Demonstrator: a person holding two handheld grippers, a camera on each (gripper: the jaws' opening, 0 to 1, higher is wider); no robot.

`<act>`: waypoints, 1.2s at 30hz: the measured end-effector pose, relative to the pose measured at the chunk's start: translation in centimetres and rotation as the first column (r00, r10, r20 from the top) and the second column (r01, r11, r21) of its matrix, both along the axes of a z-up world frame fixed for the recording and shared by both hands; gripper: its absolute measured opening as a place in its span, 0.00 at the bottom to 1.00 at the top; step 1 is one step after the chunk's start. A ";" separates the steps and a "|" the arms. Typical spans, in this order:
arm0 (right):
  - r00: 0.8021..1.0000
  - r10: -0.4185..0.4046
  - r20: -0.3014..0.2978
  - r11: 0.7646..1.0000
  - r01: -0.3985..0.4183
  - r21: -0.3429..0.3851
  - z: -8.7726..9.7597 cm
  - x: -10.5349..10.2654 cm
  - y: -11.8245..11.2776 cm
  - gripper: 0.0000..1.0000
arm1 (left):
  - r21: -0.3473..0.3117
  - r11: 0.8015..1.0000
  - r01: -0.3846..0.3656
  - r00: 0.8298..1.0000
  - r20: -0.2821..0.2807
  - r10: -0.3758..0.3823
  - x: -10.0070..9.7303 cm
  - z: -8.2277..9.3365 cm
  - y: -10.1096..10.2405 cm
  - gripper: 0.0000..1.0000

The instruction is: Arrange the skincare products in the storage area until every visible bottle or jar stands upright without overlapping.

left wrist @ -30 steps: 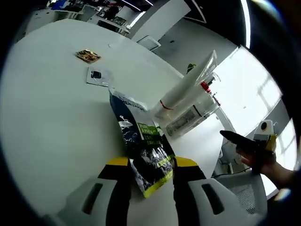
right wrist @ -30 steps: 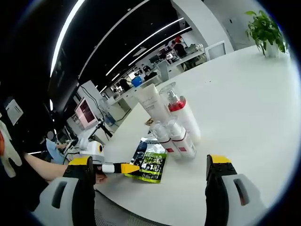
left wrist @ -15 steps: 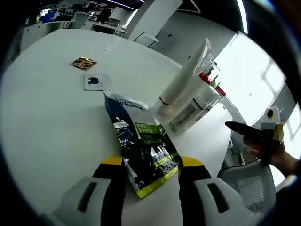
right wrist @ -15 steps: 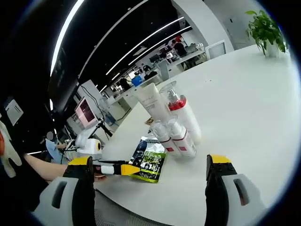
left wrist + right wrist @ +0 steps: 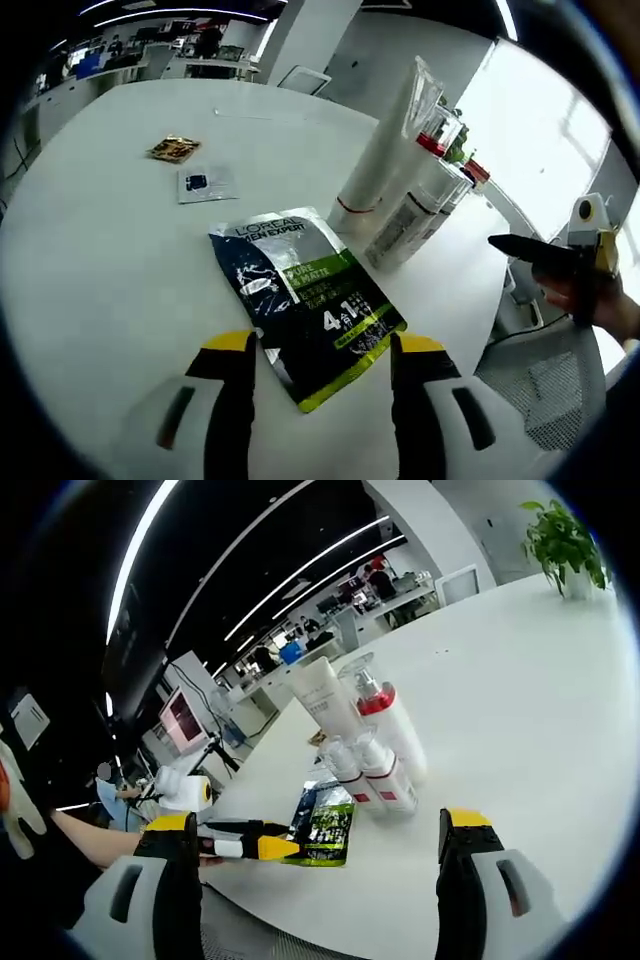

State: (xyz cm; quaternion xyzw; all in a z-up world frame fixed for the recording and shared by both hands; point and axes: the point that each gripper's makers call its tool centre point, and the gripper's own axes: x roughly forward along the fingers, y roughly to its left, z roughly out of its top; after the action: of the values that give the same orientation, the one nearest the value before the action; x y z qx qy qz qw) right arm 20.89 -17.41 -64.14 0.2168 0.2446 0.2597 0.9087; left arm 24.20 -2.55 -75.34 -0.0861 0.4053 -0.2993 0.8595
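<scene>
My left gripper (image 5: 320, 350) has its jaws apart, straddling the near end of the sachet (image 5: 305, 300) without closing on it; whether the tips touch it I cannot tell. The sachet lies flat on the white table (image 5: 100, 270), near the edge closest to me, dark with a green panel and a yellow-green hem. Just beyond its far corner stands the cluster: a tall white tube (image 5: 385, 150) upright on its cap, a pump bottle (image 5: 425, 185) with a red collar, and two small bottles (image 5: 455, 190) with red bands, all close together, some touching. Toward the far side of the table lie a flat grey packet (image 5: 205, 183) and a small brown wrapper (image 5: 175, 149), well apart from the cluster. My right gripper (image 5: 320, 825) also has its jaws apart, holding nothing, above the table edge; in the right gripper view the sachet (image 5: 325, 825) lies beside the small bottles (image 5: 370, 775), with the tube (image 5: 325, 695) and pump bottle (image 5: 385, 715) behind them.
</scene>
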 end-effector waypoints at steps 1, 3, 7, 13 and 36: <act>1.000 0.001 -0.001 1.000 -0.001 0.000 0.0 0.0 0.1 1.00 | -0.001 1.000 0.000 1.000 0.000 0.000 0.1 0.0 0.1 0.46; 1.000 0.004 -0.003 1.000 -0.004 -0.002 -0.1 0.0 0.0 1.00 | 0.000 1.000 -0.002 1.000 0.000 0.002 0.3 0.1 0.2 0.46; 1.000 0.009 -0.005 1.000 -0.009 -0.004 -0.2 0.0 0.1 1.00 | 0.001 1.000 -0.006 1.000 0.010 0.006 0.5 0.5 0.4 0.48; 1.000 0.014 -0.002 1.000 -0.014 -0.004 -0.1 -0.1 0.4 1.00 | 0.000 1.000 0.000 1.000 0.027 0.000 0.2 1.4 0.2 0.53; 0.997 0.074 0.012 0.997 -0.073 -0.021 0.0 -0.7 1.5 1.00 | 0.032 0.999 -0.010 0.999 0.048 0.008 -2.1 2.8 2.1 0.80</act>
State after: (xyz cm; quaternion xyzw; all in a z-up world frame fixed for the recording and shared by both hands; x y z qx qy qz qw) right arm 20.21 -15.92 -64.10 0.1968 0.2492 0.2918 0.9022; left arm 22.12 -0.41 -72.53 -0.0668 0.3889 -0.2909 0.8716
